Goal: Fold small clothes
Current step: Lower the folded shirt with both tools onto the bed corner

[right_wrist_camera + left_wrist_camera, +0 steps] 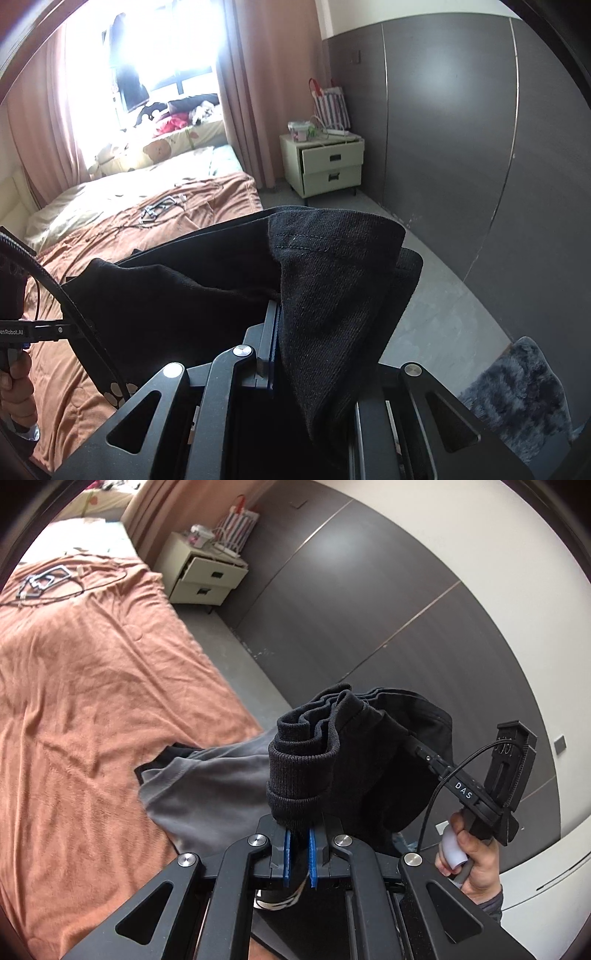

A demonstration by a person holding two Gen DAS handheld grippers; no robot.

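Your left tongs are closed on a bunched, ribbed edge of the black cloth. The blue pads pinch it from both sides. Your right tongs are closed on another part of the same black cloth, and a thick fold hangs down over them and hides the right finger. The cloth is up in the air between your two tongs, over the near edge of the bed. It sags in the middle. In the left view, your right hand holds its tool on the right side, just beside the cloth. In the right view, your left hand shows at the left edge, low down. A grey cloth lies on the bed's pink cover, under and to the left of the black one. Far up the bed lie a thin dark cord and a small metal thing. A white nightstand stands far off beside the bed, with its top drawer a little open. A striped bag sits on it, against the dark wall. A fuzzy grey rug lies on the floor at the near right.
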